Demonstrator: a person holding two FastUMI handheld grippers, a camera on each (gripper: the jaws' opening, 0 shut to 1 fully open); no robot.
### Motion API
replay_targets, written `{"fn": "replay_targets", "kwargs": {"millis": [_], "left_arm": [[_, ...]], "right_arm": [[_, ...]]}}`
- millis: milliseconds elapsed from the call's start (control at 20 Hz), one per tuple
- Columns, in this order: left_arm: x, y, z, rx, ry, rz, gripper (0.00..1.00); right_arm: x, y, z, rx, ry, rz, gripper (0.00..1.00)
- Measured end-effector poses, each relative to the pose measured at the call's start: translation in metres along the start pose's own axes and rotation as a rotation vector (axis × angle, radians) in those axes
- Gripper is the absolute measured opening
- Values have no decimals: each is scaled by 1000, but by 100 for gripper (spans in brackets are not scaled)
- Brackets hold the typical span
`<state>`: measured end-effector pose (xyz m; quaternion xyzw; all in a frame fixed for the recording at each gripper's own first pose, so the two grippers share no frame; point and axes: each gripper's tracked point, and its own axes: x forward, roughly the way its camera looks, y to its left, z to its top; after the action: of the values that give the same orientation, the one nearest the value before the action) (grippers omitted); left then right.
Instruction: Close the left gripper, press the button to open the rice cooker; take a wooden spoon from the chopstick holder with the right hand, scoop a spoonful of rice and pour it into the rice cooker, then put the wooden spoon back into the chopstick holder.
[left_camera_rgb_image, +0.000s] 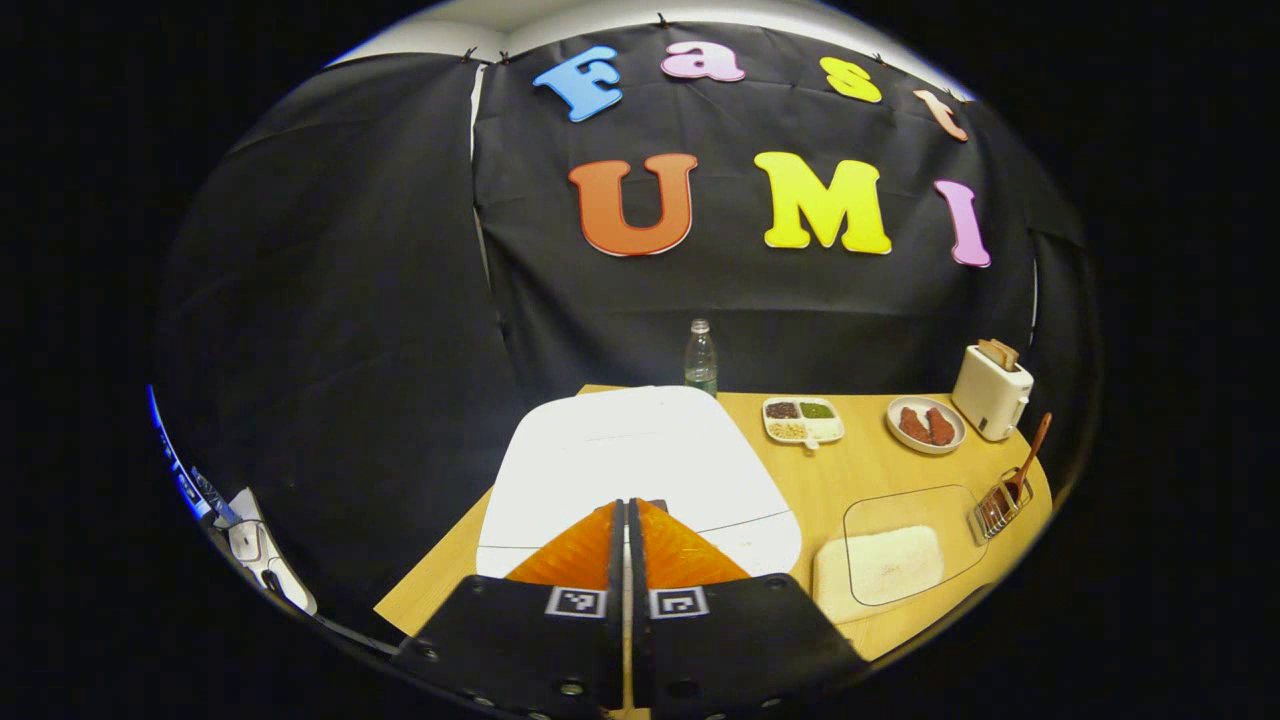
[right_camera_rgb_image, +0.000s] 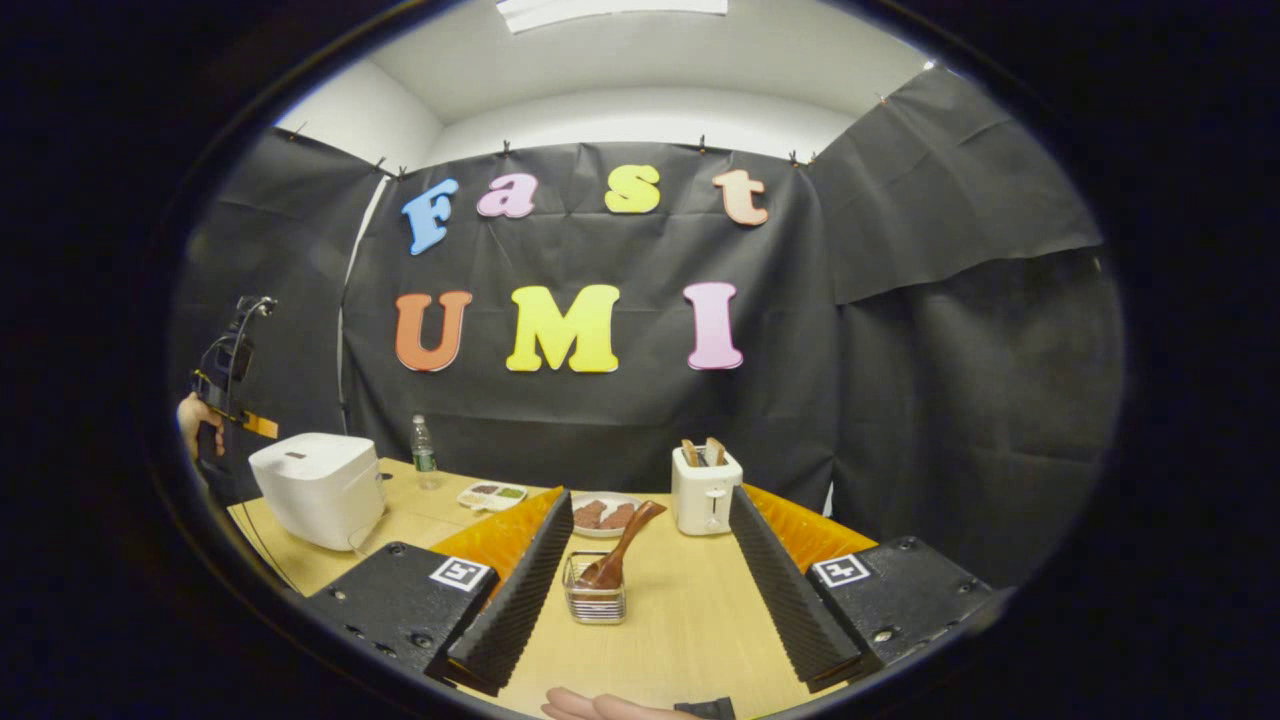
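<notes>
Left hand-held gripper (left_camera_rgb_image: 628, 515): fingers pressed together, holding nothing, poised over the closed rice cooker (left_camera_rgb_image: 640, 470). Right hand-held gripper (right_camera_rgb_image: 650, 530): spread wide, empty, facing the chopstick holder (right_camera_rgb_image: 595, 592) on the bench (right_camera_rgb_image: 690, 620). Wooden spoon (right_camera_rgb_image: 622, 545) stands in the holder.

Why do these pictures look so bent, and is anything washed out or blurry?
Both views are fisheye, so straight edges bow near the rim. In the left gripper view, the rice cooker lid glares white under the closed left gripper, losing detail. In the right gripper view, the ceiling light is bright, the table evenly lit, and the wooden spoon sharp between the open right gripper.
</notes>
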<state>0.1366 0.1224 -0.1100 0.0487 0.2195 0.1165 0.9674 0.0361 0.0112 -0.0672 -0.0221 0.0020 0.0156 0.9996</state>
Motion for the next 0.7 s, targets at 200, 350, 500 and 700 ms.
{"fn": "replay_targets", "kwargs": {"millis": [200, 350, 500, 700], "left_arm": [[15, -4, -3, -8, 32, 10, 1], [27, -7, -2, -2, 38, 12, 0], [37, -4, -8, -8, 58, 25, 0], [42, -6, -19, -23, 89, 13, 0]], "right_arm": [[9, -6, -17, 11, 30, -4, 95], [15, -11, -28, 26, 55, -5, 95], [20, -12, -41, 31, 84, 3, 95], [24, -18, -48, 21, 92, -4, 95]]}}
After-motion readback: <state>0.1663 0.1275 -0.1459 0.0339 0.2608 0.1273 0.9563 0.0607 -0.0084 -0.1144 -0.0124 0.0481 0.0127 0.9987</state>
